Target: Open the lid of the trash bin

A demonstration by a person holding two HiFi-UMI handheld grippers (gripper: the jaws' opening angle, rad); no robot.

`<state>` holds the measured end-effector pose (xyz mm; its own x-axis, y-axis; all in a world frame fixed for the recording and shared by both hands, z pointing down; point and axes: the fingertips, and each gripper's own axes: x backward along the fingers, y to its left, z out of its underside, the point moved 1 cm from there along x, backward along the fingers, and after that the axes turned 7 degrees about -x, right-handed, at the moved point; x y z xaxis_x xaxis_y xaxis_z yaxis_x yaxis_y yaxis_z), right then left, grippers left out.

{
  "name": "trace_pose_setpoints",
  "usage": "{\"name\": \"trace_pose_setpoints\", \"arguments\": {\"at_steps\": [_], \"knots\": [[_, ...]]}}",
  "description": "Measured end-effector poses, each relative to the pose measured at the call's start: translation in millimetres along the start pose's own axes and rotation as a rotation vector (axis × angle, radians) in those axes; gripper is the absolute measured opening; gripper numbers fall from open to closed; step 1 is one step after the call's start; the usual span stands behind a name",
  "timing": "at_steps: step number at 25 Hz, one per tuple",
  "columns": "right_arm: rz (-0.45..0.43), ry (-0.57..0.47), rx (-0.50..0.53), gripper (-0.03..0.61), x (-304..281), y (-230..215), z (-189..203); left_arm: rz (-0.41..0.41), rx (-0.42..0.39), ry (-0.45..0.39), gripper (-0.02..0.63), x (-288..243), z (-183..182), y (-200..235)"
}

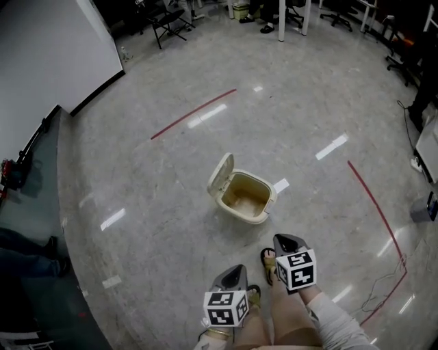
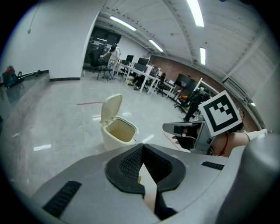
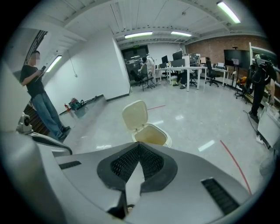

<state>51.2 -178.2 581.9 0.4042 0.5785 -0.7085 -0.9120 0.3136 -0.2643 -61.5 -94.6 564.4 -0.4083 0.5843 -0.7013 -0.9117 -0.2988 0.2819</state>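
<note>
The small cream trash bin [image 1: 245,199] stands on the floor with its lid [image 1: 220,174] swung up and its inside empty. Both grippers hang back from it, near the person's legs. My left gripper [image 1: 239,268] is shut with nothing in it, its tips touching. My right gripper [image 1: 282,238] is shut and empty too, a little closer to the bin. In the left gripper view the bin [image 2: 119,133] and raised lid [image 2: 110,108] lie beyond the jaws [image 2: 142,147], with the right gripper [image 2: 175,128] alongside. The right gripper view shows the bin [image 3: 152,135] straight past its tips [image 3: 139,145].
Red tape lines [image 1: 194,113] cross the glossy floor. A glass-topped table [image 1: 31,171] is at the left, cables [image 1: 383,284] at the right, and chairs and desks [image 1: 168,20] at the far end. A person [image 3: 38,94] stands at the left. The wearer's sandalled feet [image 1: 268,258] are below.
</note>
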Motion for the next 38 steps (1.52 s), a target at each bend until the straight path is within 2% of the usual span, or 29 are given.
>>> {"name": "trace_pose_setpoints", "arguments": {"at_steps": [6,19,27,30,38], "knots": [[-0.018,-0.068,0.014,-0.002,67,37,-17,0.008,-0.011,-0.037,0.003,47,-9,-13],[-0.067,-0.196,0.068,-0.002,177,91,-14,0.085,-0.070,-0.157,0.003,119,-39,-58],[-0.084,-0.285,0.053,-0.002,214,113,-8,0.113,-0.136,-0.202,0.003,143,-36,-72],[-0.085,-0.294,0.064,-0.002,218,117,-4,0.104,-0.169,-0.214,0.003,149,-34,-72],[-0.079,-0.307,0.070,-0.002,225,120,2,0.084,-0.191,-0.226,0.003,155,-37,-67]]}}
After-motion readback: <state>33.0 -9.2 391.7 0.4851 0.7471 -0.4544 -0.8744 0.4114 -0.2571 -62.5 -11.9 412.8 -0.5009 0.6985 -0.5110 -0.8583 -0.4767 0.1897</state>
